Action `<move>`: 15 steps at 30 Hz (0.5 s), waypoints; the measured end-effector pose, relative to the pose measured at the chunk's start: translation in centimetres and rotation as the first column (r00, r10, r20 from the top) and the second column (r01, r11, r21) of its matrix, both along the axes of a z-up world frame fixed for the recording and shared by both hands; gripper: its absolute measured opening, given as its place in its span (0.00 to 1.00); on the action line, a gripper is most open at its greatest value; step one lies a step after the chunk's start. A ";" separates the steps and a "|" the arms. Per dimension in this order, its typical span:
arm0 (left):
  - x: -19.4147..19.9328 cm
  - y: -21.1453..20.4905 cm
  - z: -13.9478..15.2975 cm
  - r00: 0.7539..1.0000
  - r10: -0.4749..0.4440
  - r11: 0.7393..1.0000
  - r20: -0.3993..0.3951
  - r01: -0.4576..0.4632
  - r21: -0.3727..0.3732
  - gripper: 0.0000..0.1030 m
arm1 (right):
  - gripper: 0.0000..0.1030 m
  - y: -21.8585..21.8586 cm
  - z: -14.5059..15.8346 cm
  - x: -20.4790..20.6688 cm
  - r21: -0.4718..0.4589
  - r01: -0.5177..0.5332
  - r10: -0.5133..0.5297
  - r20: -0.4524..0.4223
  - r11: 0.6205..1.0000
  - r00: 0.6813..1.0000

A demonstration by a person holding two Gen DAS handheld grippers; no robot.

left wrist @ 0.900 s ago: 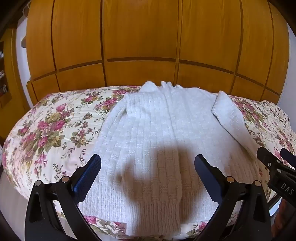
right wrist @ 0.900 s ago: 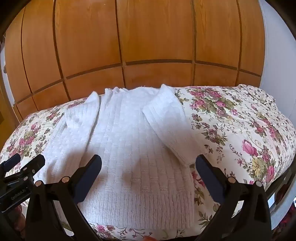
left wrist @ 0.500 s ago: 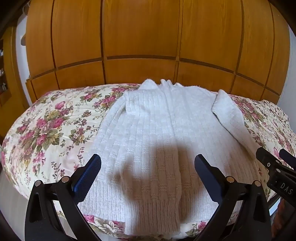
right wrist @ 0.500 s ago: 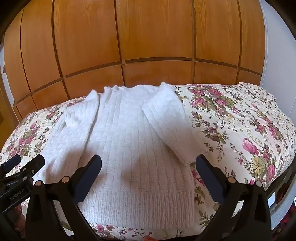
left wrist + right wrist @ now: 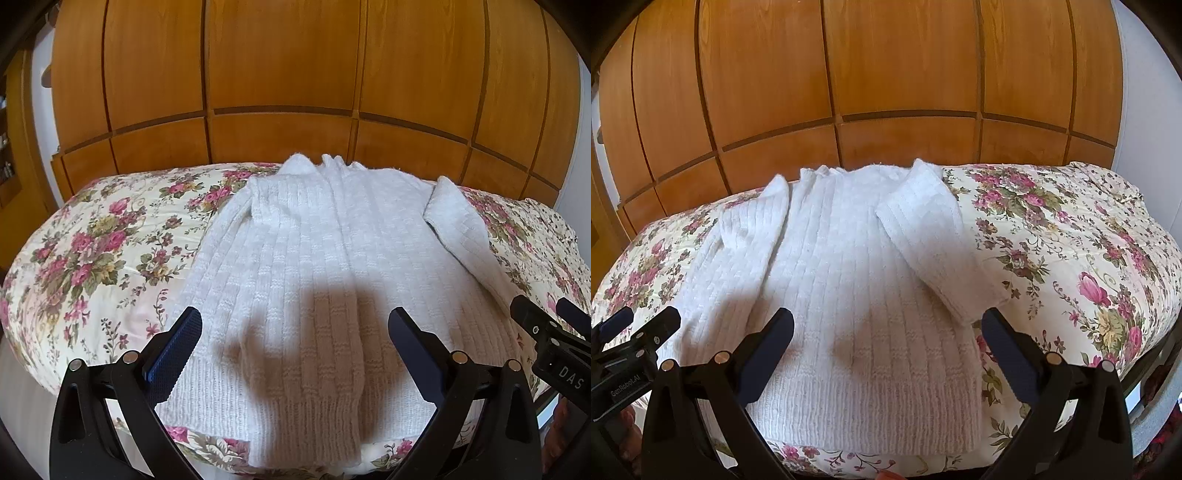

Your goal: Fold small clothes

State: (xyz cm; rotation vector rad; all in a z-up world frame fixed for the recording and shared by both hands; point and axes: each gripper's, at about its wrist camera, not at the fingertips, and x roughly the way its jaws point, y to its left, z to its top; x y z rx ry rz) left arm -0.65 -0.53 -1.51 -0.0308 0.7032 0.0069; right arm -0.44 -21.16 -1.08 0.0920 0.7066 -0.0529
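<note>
A white ribbed knit sweater (image 5: 325, 258) (image 5: 849, 280) lies flat on the floral bedspread (image 5: 103, 251) (image 5: 1071, 258), hem toward me, collar at the far edge. Both sleeves lie along its sides; the right sleeve (image 5: 934, 236) rests partly folded inward over the body. My left gripper (image 5: 295, 328) hovers above the hem, open, with nothing between its fingers. Over the hem's right part my right gripper (image 5: 886, 328) also stands open and empty. Each gripper shows at the edge of the other's view: the right gripper (image 5: 546, 332) and the left gripper (image 5: 631, 332).
A wooden panelled wardrobe (image 5: 280, 74) (image 5: 905, 74) rises right behind the bed. The bedspread reaches out on both sides of the sweater. The bed's near edge drops off just below the hem. A white wall (image 5: 1145, 92) stands at the right.
Both views have shifted slightly: the sweater and bed sit a little lower in the frames. The sweater has not moved and both grippers stay open.
</note>
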 end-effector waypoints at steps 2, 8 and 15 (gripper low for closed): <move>0.5 0.7 0.3 1.000 -0.002 1.000 -0.006 0.002 -0.003 0.97 | 0.98 0.1 -0.1 0.0 0.001 0.000 0.000 -0.002 1.000 1.000; 0.5 0.8 0.3 1.000 -0.001 1.000 -0.011 0.001 -0.010 0.97 | 0.98 0.0 -0.1 -0.1 0.004 0.001 -0.001 -0.004 1.000 1.000; 0.6 0.8 0.3 1.000 -0.001 1.000 -0.012 0.001 -0.011 0.97 | 0.98 -0.1 -0.1 0.2 0.006 -0.001 0.001 -0.015 1.000 1.000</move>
